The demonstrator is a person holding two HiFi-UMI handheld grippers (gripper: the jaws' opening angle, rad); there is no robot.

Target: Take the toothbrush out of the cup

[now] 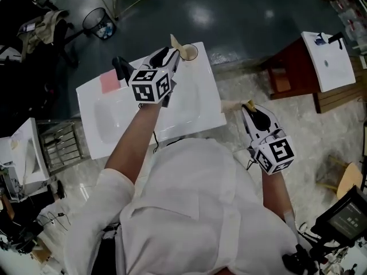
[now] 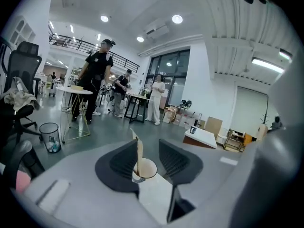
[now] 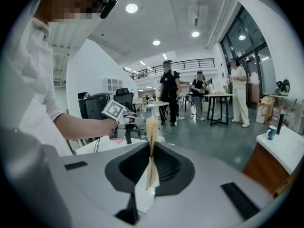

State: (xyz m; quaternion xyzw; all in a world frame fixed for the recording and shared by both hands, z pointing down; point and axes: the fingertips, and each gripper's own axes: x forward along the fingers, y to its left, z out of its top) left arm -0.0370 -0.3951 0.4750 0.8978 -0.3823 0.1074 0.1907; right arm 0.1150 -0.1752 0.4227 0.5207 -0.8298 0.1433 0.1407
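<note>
A tan cup [image 1: 188,52] stands on the far right corner of a white washbasin [image 1: 189,113], with a pale toothbrush [image 1: 174,41] sticking up out of it. My left gripper [image 1: 175,60] is at the cup, open. In the left gripper view the cup [image 2: 145,169] and its toothbrush [image 2: 139,152] sit in the gap between the spread jaws of the left gripper [image 2: 148,144], and neither pad presses on them. Off the basin's right side, my right gripper [image 1: 245,107] is shut on a second pale toothbrush [image 3: 152,146], held upright between its pads [image 3: 153,175].
A black tap [image 1: 121,67] and a pink pad [image 1: 109,82] sit at the basin's far left. A wire waste bin [image 1: 98,23] stands on the dark floor beyond. A second basin [image 1: 328,59] on a red-brown cabinet is at right. Several people [image 2: 97,84] stand by tables further off.
</note>
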